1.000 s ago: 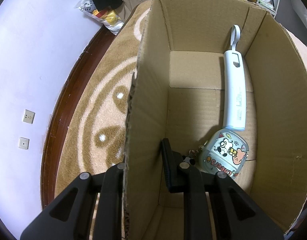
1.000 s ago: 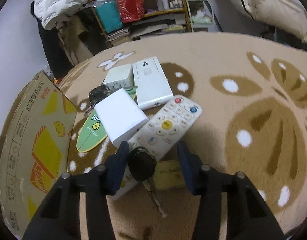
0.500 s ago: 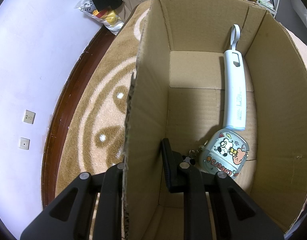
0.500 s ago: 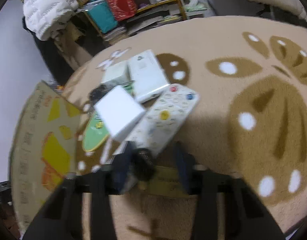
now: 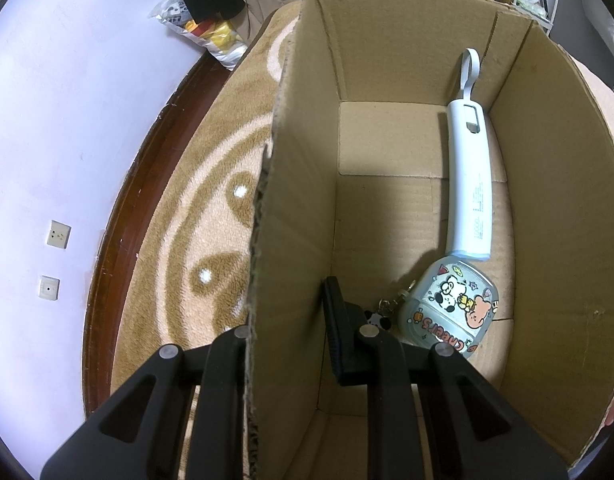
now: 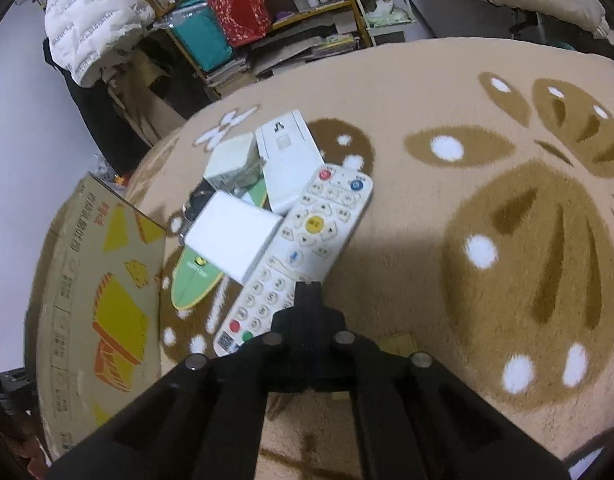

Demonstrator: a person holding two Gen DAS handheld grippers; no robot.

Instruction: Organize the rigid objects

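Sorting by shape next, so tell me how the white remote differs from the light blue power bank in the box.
The remote lies on the rug in a pile, partly under a white block; the power bank lies on the floor of the cardboard box. The remote's face is covered in buttons; the power bank is plain with a loop strap. Both are long, slim and pale.

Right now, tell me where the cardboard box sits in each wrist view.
Left wrist: the cardboard box fills the centre and right, open, seen from above.
Right wrist: the cardboard box lies at the left edge, printed side showing.
Shared landmark: the patterned rug.
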